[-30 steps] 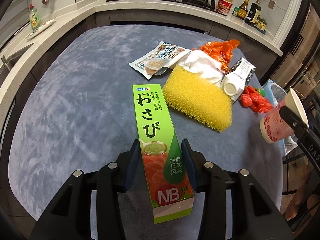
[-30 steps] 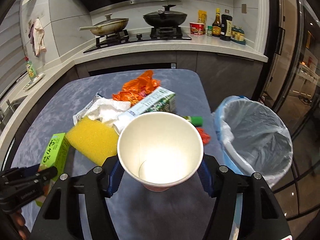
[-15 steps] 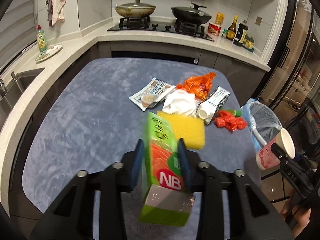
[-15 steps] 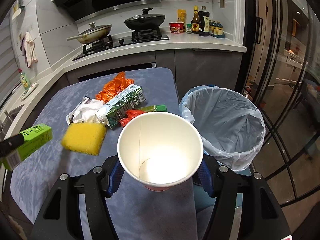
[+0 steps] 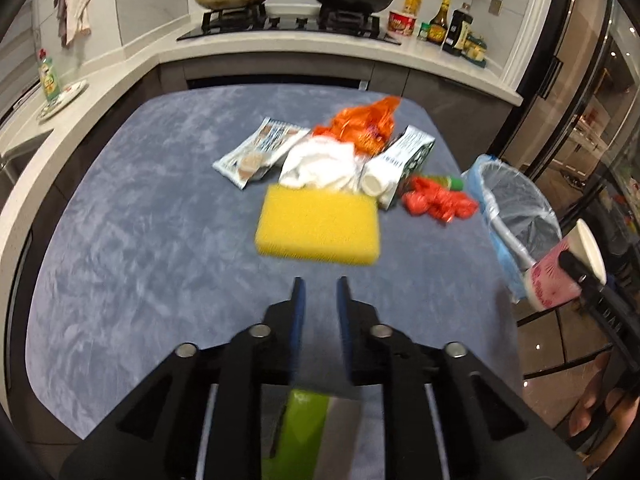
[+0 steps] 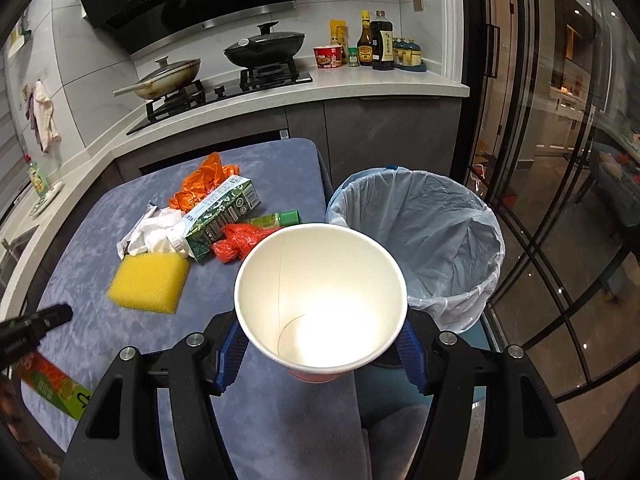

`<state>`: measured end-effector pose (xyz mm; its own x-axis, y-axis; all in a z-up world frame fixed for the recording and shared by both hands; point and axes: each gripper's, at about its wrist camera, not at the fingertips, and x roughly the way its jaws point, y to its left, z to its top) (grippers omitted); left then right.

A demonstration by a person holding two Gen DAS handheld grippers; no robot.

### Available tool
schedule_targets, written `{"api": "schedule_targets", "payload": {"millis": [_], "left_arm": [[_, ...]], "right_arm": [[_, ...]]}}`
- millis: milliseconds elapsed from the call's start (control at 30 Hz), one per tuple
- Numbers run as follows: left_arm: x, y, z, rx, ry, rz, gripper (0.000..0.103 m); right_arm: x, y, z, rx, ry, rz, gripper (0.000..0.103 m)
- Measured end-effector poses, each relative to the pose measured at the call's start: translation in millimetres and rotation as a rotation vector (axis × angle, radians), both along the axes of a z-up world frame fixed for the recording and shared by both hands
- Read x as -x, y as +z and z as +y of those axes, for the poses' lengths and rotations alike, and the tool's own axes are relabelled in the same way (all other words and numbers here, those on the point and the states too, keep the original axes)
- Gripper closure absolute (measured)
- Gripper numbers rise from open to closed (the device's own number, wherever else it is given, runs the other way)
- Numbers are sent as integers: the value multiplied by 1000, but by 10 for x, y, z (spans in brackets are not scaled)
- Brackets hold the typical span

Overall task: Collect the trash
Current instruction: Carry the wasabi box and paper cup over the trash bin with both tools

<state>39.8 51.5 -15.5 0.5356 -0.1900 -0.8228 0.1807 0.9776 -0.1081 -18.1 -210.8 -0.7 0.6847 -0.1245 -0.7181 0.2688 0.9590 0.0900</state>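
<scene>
White paper cup [image 6: 320, 300] tilted open-mouthed; green box [image 5: 304, 436] hangs below fingers.

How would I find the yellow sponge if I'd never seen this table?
Look at the blue-grey table beside the lined trash bin. The litter sits in one cluster; the yellow rectangular sponge lies at its near edge, the only thick, spongy yellow block.

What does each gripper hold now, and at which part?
Right gripper: the paper cup, by its lower wall. Left gripper: the green box sits below its fingers; a grip cannot be confirmed.
</scene>
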Motion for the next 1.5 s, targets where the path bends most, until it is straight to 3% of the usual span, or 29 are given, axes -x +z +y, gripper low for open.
{"api": "schedule_targets", "payload": {"millis": [167,233,500,633,767,867,1167,1333,1500], "left_arm": [[169,-162,195,11,48,33,38],[249,-213,262,6,62,38,34],[592,-430,531,9,43,98,33],[714,-440,578,35,5,119,44],[755,-381,479,72,-47,111,66],[730,-277,367,82,-79,87,74],[305,113,-257,90,-232,-2,76],[-120,365,-1016,118,-379,-59,76],[-540,436,-1853,137,-455,-109,76]], "right_arm": [[-25,-9,73,-2,17,4,41],[-36,-8,120,0,27,6,40],[-37,16,330,15,73,14,40],[-46,27,444,25,96,16,40],[-59,54,538,32,115,13,40],[-58,87,562,40,122,6,40],[-105,109,184,55,38,-4,40],[-217,86,-353,90,-67,-3,40],[-408,-20,-953,73,-142,16,39]]}}
